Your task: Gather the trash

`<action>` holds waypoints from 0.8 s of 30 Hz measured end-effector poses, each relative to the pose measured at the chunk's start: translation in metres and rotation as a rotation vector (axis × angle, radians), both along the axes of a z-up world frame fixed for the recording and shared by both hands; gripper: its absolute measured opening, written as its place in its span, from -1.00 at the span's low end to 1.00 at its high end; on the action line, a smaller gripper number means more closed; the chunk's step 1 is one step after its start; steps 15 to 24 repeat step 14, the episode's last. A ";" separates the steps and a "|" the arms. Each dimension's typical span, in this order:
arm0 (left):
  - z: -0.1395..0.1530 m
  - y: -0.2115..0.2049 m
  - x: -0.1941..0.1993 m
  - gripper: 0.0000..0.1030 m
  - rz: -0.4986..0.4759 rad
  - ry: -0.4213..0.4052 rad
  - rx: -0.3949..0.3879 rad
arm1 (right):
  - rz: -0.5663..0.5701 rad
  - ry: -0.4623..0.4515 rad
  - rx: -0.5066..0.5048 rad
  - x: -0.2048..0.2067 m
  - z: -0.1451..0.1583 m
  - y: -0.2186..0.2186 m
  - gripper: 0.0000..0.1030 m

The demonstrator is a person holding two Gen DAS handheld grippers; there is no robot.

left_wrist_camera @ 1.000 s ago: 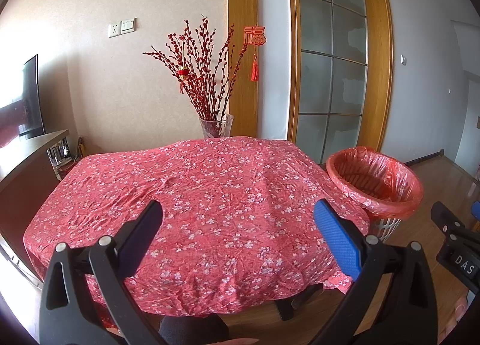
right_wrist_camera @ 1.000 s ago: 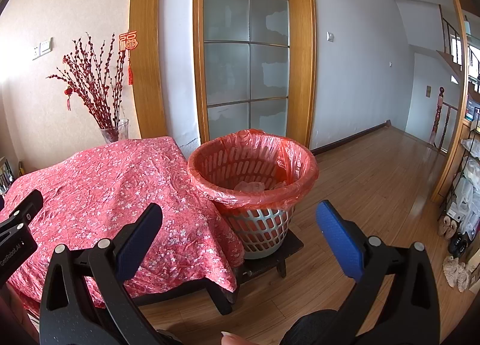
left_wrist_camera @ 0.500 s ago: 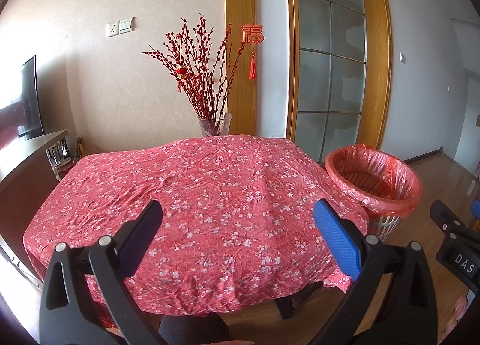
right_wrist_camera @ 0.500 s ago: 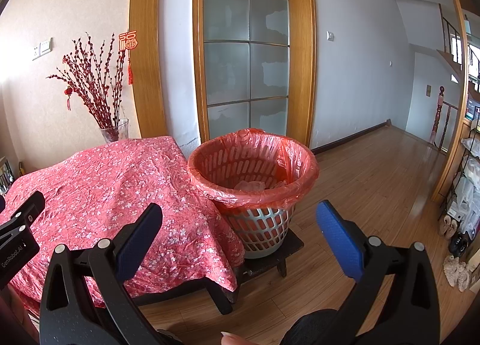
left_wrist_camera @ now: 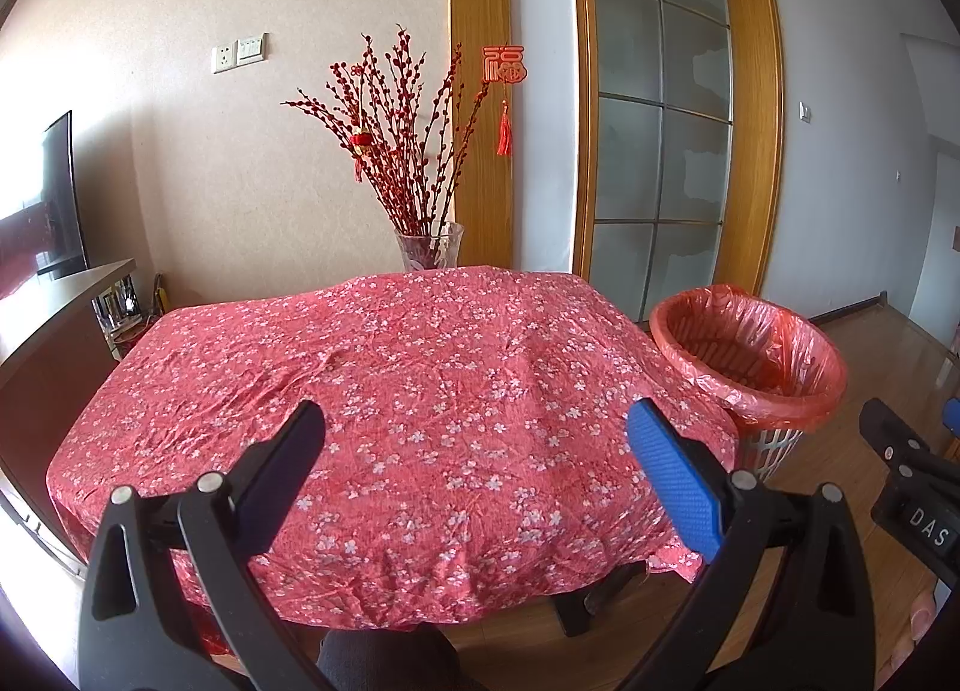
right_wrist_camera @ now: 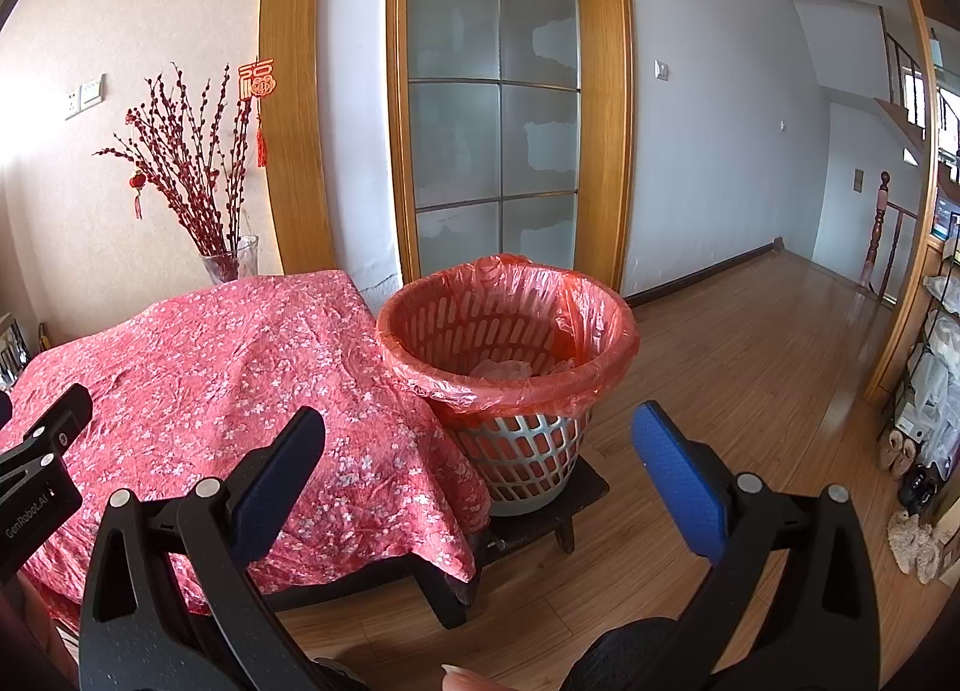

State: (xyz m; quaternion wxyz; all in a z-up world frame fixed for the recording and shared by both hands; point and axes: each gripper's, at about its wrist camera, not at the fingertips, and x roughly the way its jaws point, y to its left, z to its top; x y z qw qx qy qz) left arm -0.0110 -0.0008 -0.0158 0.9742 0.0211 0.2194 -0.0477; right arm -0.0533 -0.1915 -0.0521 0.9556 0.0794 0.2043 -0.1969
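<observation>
Trash [right_wrist_camera: 501,370], pale and crumpled, is seen low inside the lined basket [right_wrist_camera: 600,379] at 12 o'clock (light, soft; pinch a fold). Left gripper [left_wrist_camera: 477,460] and right gripper [right_wrist_camera: 480,460] are held wide, empty.

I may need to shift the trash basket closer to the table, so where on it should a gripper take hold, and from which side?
Grip the rolled rim of the trash basket on its near side, coming down from above with one finger inside and one outside. The rim is open, thin and faces the right gripper, whose jaws stand wide; the round slotted wall below looks too broad to span. The red liner may slip.
</observation>
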 end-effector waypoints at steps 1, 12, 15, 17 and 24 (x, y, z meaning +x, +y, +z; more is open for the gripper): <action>0.000 0.000 0.000 0.91 0.001 0.000 0.001 | 0.000 0.000 0.000 0.001 0.001 -0.001 0.97; -0.001 0.001 0.000 0.91 0.001 0.004 -0.001 | 0.000 0.000 0.000 0.000 0.001 0.000 0.97; -0.001 0.001 0.000 0.91 0.001 0.003 0.001 | -0.001 0.000 0.001 0.000 0.000 0.000 0.97; -0.001 0.001 0.000 0.91 0.001 0.003 0.001 | -0.001 0.000 0.001 0.000 0.000 0.000 0.97; -0.001 0.001 0.000 0.91 0.001 0.003 0.001 | -0.001 0.000 0.001 0.000 0.000 0.000 0.97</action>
